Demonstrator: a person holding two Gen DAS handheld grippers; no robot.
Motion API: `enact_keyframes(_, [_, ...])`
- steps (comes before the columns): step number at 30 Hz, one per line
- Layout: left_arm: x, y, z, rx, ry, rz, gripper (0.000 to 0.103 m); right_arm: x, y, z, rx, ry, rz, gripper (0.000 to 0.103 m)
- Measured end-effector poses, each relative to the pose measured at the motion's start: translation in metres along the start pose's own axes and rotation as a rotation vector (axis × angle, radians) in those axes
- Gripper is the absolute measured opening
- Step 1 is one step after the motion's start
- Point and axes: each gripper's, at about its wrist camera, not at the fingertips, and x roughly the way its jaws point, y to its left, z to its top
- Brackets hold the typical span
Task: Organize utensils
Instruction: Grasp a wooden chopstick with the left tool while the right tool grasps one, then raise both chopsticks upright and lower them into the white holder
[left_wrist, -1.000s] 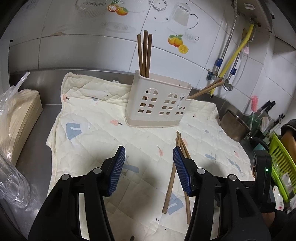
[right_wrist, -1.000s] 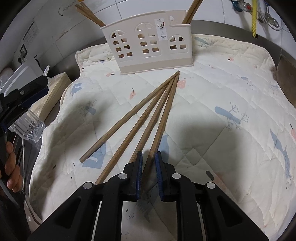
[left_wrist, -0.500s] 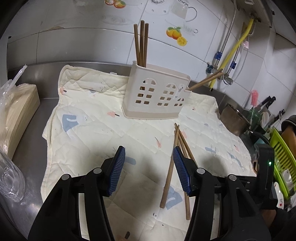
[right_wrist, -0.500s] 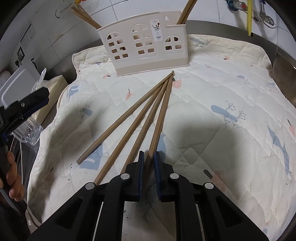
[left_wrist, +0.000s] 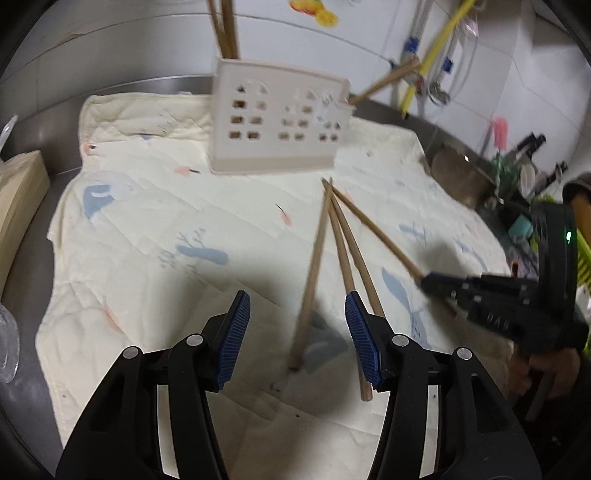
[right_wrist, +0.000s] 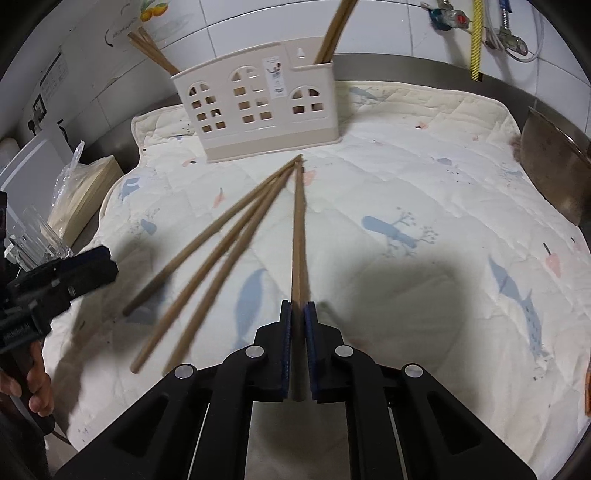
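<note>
Several wooden chopsticks fan out on the quilted mat (right_wrist: 424, 177) in front of the beige holder (right_wrist: 258, 107), which has chopsticks standing at both ends. My right gripper (right_wrist: 298, 317) has its jaws closing on the thick end of one chopstick (right_wrist: 298, 221), and the pads press on it. That stick has swung clear of the other three (right_wrist: 207, 258). My left gripper (left_wrist: 295, 332) hangs open low over the mat, with a loose chopstick (left_wrist: 314, 266) lying below the gap between its jaws. In the left wrist view the right gripper (left_wrist: 436, 284) shows at the right.
A metal bowl (right_wrist: 554, 166) sits at the mat's right edge. A stack of paper in a plastic bag (right_wrist: 81, 192) and a clear container (right_wrist: 33, 240) stand to the left. Pipes and taps (right_wrist: 476, 37) run along the tiled wall. A green rack (left_wrist: 580, 258) is at far right.
My left gripper has sunk and shifted toward the loose chopsticks. The right gripper's jaws have narrowed onto one chopstick and swung it apart from the other three.
</note>
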Motion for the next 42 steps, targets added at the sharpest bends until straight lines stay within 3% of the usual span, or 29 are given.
enact_keyframes(5, [0.015, -0.012, -0.001, 0.03, 0.044, 0.007, 0.035, -0.002, -0.011, -0.003, -0.01, 0.0, 0.007, 0.007])
enact_keyframes(10, [0.028, -0.017, 0.0, 0.04, 0.08, 0.023, 0.024, -0.004, -0.016, -0.005, -0.017, -0.002, 0.027, 0.007])
enact_keyframes(21, [0.042, -0.02, 0.001, 0.059, 0.11, 0.073, 0.019, -0.007, -0.019, -0.011, -0.016, -0.007, 0.068, 0.01])
enact_keyframes(26, [0.043, -0.021, 0.001, 0.07, 0.108, 0.107, 0.01, -0.005, -0.02, -0.012, -0.021, -0.004, 0.068, 0.01])
enact_keyframes(34, [0.036, -0.023, 0.003, 0.053, 0.093, 0.094, 0.007, -0.005, -0.017, -0.011, -0.048, -0.011, 0.052, 0.007])
enact_keyframes(42, [0.005, -0.025, 0.025, 0.053, 0.02, 0.092, 0.007, -0.042, -0.018, 0.005, -0.087, -0.115, 0.033, 0.007])
